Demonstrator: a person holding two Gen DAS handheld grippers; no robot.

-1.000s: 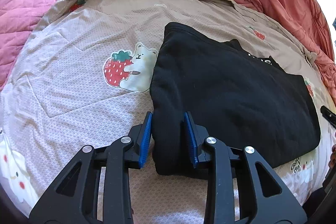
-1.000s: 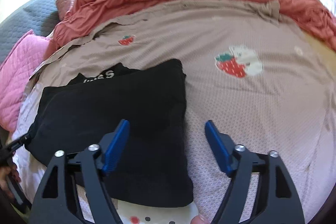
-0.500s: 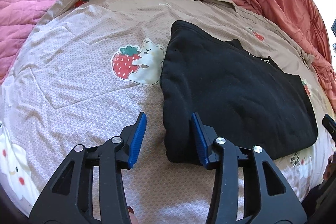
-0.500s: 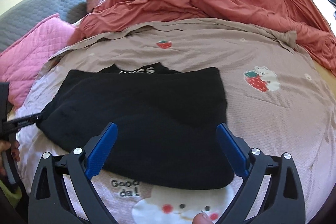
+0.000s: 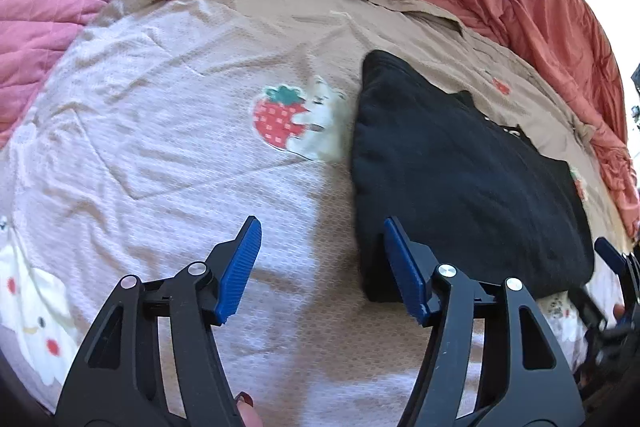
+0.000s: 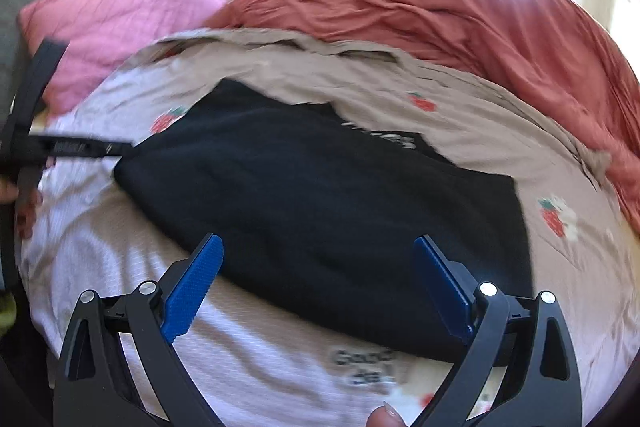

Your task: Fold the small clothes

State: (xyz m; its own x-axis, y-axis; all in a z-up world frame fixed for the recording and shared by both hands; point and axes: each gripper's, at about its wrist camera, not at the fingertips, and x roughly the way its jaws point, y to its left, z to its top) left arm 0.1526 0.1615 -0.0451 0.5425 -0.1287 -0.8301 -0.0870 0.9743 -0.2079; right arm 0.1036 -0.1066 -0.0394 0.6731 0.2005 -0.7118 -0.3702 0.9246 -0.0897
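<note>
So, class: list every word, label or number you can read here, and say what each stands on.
"Good da" with more hidden behind the gripper: printed on the bed sheet, near its front edge.
White lettering on the black garment, at its far edge: too blurred to read.
No numbers visible.

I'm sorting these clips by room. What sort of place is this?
Most likely a bedroom: the folded black garment lies on a bed spread with a beige strawberry-print sheet, a rumpled terracotta duvet and a pink quilted pillow behind it.
</note>
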